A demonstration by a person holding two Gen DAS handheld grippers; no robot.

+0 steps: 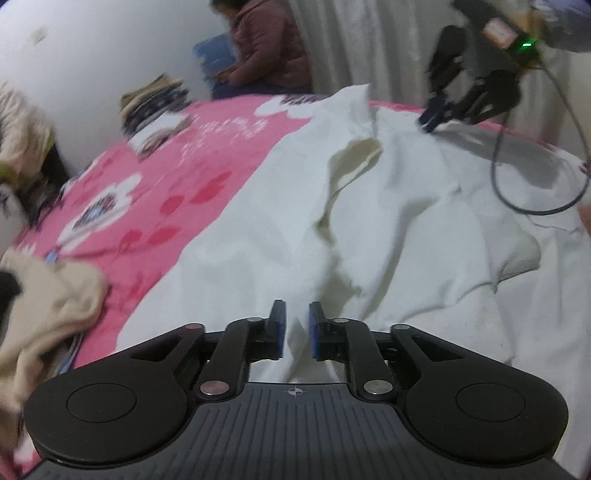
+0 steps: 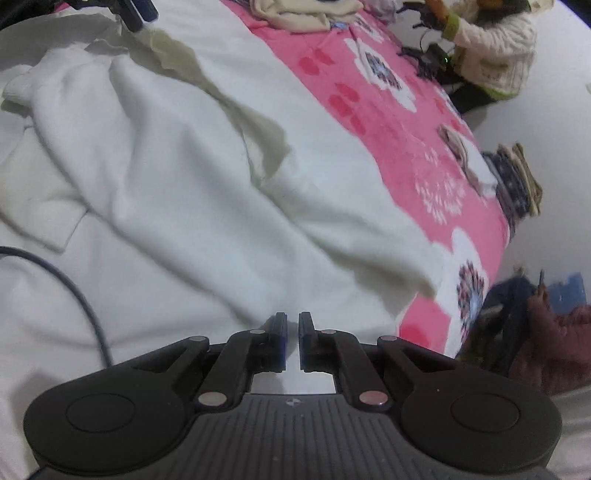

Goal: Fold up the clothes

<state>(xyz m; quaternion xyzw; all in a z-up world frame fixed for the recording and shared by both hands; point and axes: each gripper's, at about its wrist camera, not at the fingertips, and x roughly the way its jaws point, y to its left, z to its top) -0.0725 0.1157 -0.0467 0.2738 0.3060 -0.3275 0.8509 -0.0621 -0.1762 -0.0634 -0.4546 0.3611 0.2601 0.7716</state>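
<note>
A white fleece garment [image 1: 369, 221] lies rumpled across the pink flowered blanket [image 1: 155, 192]; it also fills the right wrist view [image 2: 177, 177]. My left gripper [image 1: 297, 323] is shut on a ridge of the white cloth at its near edge. My right gripper [image 2: 292, 334] is shut on the opposite edge of the same garment. In the left wrist view the right gripper [image 1: 434, 120] shows at the far side, pinching the cloth. In the right wrist view the left gripper [image 2: 138, 16] shows at the top left, on the cloth.
A beige garment [image 1: 48, 295] lies heaped at the blanket's left. A stack of folded clothes [image 1: 155, 107] sits at the far edge. A black cable [image 1: 535, 177] loops over the white cloth. One person [image 1: 266, 48] sits beyond the bed; another [image 2: 491, 51] sits beside it.
</note>
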